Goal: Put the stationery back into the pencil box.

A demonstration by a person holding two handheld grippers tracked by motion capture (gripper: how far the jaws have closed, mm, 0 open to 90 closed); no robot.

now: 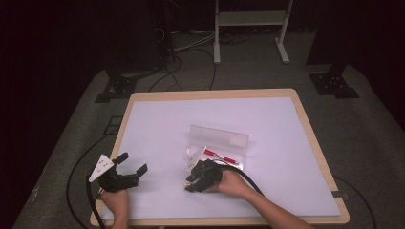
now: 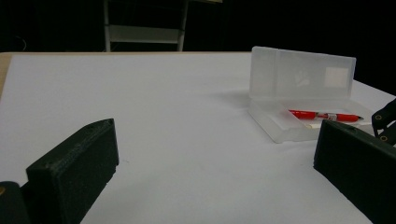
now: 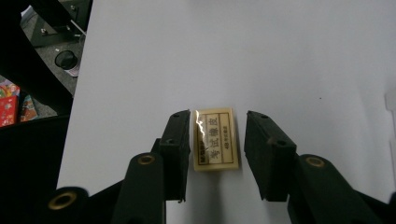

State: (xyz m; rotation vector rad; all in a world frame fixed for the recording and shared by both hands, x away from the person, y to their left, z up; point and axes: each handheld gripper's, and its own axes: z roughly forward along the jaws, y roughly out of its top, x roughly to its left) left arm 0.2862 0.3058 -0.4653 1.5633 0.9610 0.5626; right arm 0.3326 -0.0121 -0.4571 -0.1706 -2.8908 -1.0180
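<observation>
— Eraser [image 3: 215,139]: where is it seen?
— On the white table [image 1: 157,124], just in front of the open pencil case [image 1: 218,145], between the jaws of the right gripper [image 3: 217,151]. A small gap is left on each side; nothing is gripped.
— And the left gripper [image 1: 133,163]?
— Well left of the pencil case, held wide open and empty. A red pen [image 2: 325,115] is seen lying inside the case.

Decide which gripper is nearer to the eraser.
Right. The right gripper straddles the eraser, jaws either side, not yet pressing. The left gripper rests apart, toward the table's left edge.
</observation>
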